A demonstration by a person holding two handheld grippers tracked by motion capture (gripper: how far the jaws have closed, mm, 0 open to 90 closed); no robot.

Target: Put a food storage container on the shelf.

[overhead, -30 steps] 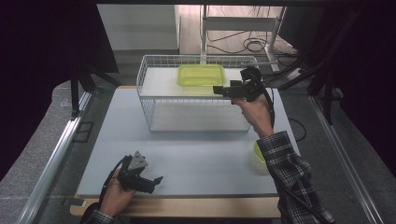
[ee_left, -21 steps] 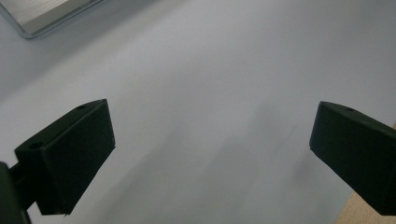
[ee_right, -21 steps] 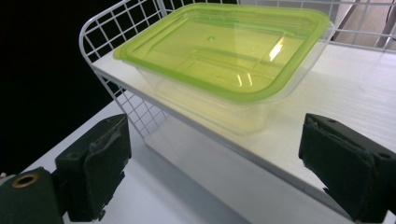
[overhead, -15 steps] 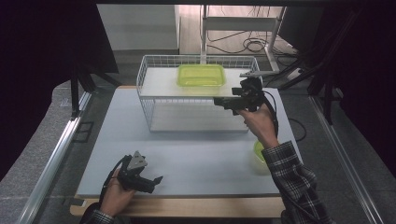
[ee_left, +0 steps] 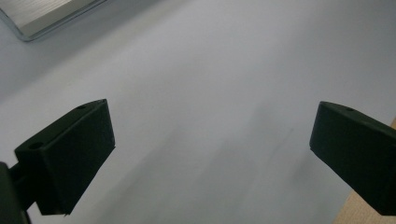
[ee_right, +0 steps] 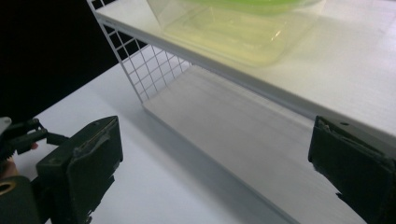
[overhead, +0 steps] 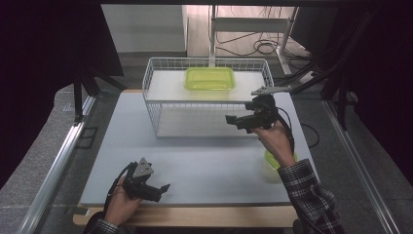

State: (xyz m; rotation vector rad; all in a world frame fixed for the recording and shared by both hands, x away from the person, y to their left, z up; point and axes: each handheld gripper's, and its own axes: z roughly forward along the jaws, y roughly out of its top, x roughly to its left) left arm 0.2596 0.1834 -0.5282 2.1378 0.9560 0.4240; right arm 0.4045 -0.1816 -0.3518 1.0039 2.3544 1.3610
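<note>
A yellow-green clear container (overhead: 209,78) stands on the top shelf of a white wire rack (overhead: 151,105). My right gripper (overhead: 234,120) hovers in front of the rack's right end, below shelf height and pointing left. Its jaws have just been opening and stand open with nothing between them. In the right gripper view the container (ee_right: 233,28) sits above and beyond the right gripper (ee_right: 212,172), apart from it. My left gripper (overhead: 163,187) rests low at the table's front left, open over the bare white table top (ee_left: 210,70).
A second yellow-green piece (overhead: 273,160) lies on the table by the right forearm. The rack's lower shelf board (ee_right: 243,140) is bare. A metal rail (overhead: 58,161) runs along the table's left side. The other hand's gripper (ee_right: 18,135) shows far off.
The right gripper has drawn back from beside the container and come down in front of the rack, its jaws spreading wider. The left gripper has stayed put.
</note>
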